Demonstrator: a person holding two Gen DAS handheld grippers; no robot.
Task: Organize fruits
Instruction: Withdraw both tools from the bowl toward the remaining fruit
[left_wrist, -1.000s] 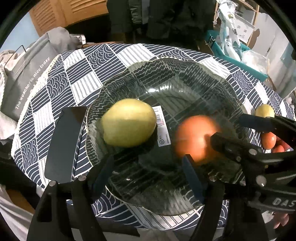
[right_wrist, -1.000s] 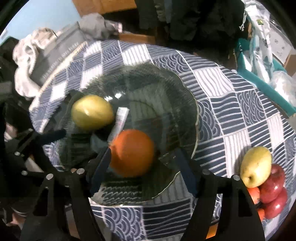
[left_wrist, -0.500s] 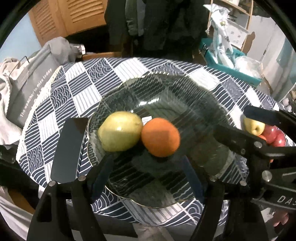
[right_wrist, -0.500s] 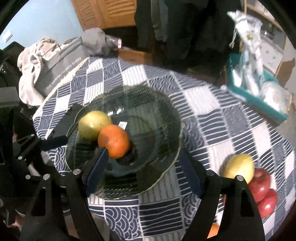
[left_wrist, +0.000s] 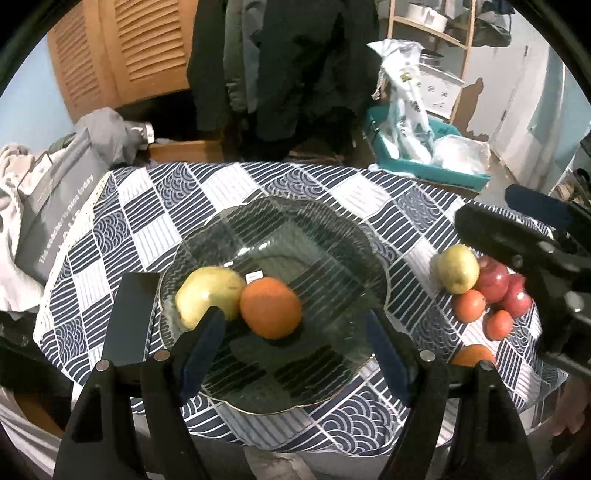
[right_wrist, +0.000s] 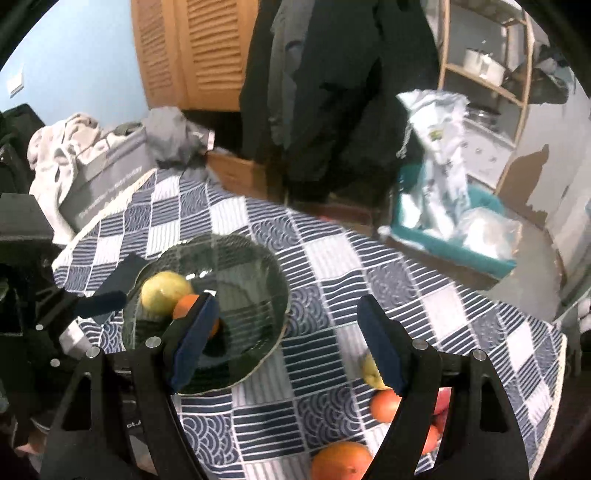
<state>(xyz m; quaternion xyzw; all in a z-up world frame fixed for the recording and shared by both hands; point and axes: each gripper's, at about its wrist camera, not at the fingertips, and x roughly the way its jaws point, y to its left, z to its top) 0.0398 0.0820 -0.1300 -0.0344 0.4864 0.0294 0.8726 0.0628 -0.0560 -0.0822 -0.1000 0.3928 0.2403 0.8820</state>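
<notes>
A dark glass plate (left_wrist: 325, 236) (right_wrist: 258, 273) sits on the checked tablecloth. On its left side lie a yellow-green pear (left_wrist: 205, 291) (right_wrist: 162, 291) and an orange (left_wrist: 271, 312) (right_wrist: 184, 308), touching. My left gripper (left_wrist: 295, 343) is open and empty over the plate's near side. My right gripper (right_wrist: 288, 332) is open and empty, raised above the cloth between the plate and a fruit pile. The pile holds a yellow apple (left_wrist: 458, 267), red apples (left_wrist: 493, 277), small tomatoes (left_wrist: 469, 304) (right_wrist: 386, 404) and an orange (right_wrist: 341, 461).
A dark phone-like slab (left_wrist: 129, 317) lies left of the plate. A grey bag (left_wrist: 51, 210) and clothes sit at the table's far left edge. A teal bin (left_wrist: 424, 162) with plastic bags stands beyond the table. Dark coats hang behind.
The right gripper let go of the orange on the plate beside the pear, then pulled back and up to the right. The left gripper also drew back and up.
</notes>
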